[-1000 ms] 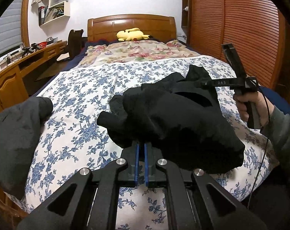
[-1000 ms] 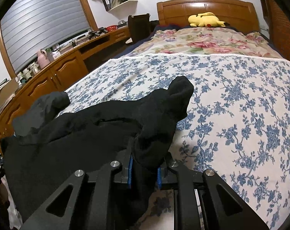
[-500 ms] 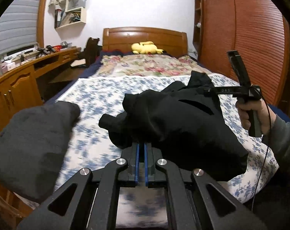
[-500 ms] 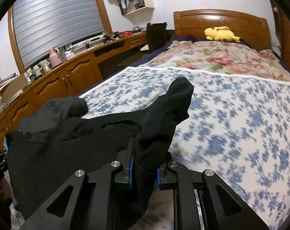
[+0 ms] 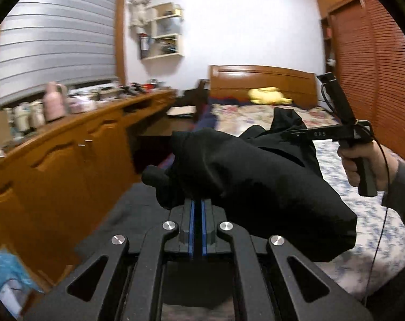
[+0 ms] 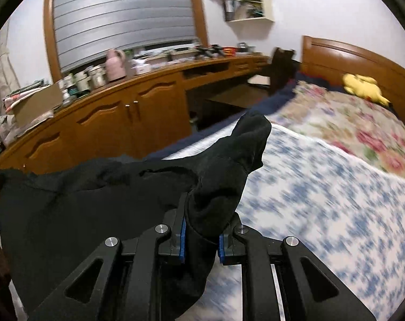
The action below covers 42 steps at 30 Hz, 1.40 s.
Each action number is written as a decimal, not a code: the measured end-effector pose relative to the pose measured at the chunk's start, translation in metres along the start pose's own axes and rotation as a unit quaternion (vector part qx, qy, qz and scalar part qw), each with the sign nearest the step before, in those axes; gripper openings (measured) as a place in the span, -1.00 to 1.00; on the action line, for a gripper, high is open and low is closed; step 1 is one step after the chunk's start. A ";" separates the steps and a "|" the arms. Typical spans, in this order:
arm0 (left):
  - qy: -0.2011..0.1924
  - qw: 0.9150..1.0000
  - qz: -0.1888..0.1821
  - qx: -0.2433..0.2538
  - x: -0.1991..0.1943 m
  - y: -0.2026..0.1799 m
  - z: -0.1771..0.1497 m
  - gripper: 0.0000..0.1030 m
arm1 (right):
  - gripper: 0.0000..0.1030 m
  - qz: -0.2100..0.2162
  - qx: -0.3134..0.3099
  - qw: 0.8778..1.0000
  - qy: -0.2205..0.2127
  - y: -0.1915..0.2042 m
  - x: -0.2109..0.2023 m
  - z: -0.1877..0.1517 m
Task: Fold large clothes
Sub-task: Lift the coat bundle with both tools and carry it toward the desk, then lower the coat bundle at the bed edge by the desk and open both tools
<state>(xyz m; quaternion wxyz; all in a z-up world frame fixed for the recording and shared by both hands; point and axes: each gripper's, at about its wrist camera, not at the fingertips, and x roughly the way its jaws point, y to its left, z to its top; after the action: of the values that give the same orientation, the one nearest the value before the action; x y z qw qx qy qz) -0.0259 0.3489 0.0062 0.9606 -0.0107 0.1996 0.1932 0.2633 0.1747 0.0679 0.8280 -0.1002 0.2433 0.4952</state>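
The large black fabric garment [image 5: 255,176] hangs bunched in the air above the blue-flowered white bedspread [image 6: 322,200], strung between both tools. The left gripper [image 5: 198,214] has its blue-lined fingers pressed nearly together on a fold of the cloth. The right gripper [image 6: 201,236] pinches a thicker bundle, a cuff [image 6: 251,133] poking upward beyond it over the bedspread's near edge.
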 end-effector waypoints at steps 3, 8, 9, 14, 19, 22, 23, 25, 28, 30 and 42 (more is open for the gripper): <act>0.000 0.999 0.036 -0.008 0.000 0.032 -0.002 -0.91 | -0.67 0.016 -0.011 1.000 0.000 0.034 0.035 0.019; 0.040 0.996 0.077 -0.022 0.019 0.070 -0.023 -0.91 | -0.56 -0.004 -0.022 0.999 0.036 0.063 0.093 0.028; 0.055 0.995 0.077 -0.027 0.025 0.075 -0.031 -0.91 | -0.51 -0.001 -0.016 0.998 0.063 0.063 0.107 0.027; 0.074 0.993 0.083 -0.045 0.026 0.086 -0.051 -0.77 | 0.08 -0.053 -0.049 0.992 0.106 0.073 0.125 0.012; 0.057 0.994 0.077 -0.051 0.013 0.095 -0.047 -0.32 | 0.21 -0.035 -0.064 0.995 0.069 0.089 0.096 0.006; 0.049 0.995 0.069 -0.059 0.001 0.099 -0.046 -0.23 | 0.21 0.015 -0.079 0.996 0.049 0.111 0.074 -0.003; 0.047 0.995 0.065 -0.061 -0.001 0.101 -0.045 -0.08 | 0.21 0.037 -0.081 0.995 0.047 0.108 0.070 -0.007; 0.044 0.995 0.066 -0.063 -0.007 0.101 -0.046 0.15 | 0.21 0.070 -0.088 0.992 0.050 0.117 0.069 -0.011; 0.036 0.995 0.067 -0.071 -0.014 0.104 -0.049 0.35 | 0.21 0.114 -0.100 0.986 0.066 0.139 0.074 -0.022; 0.037 0.994 0.068 -0.076 -0.019 0.105 -0.053 0.49 | 0.21 0.112 -0.110 0.985 0.073 0.149 0.083 -0.032; 0.041 0.994 0.062 -0.074 -0.030 0.096 -0.060 0.55 | 0.25 0.110 -0.096 0.985 0.093 0.138 0.090 -0.059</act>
<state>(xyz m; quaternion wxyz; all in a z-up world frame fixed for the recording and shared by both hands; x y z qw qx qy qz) -0.1103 0.4204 -0.0317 0.9344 -0.0776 0.2238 0.2661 0.1603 0.2875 -0.0177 0.7289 -0.1973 0.2797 0.5929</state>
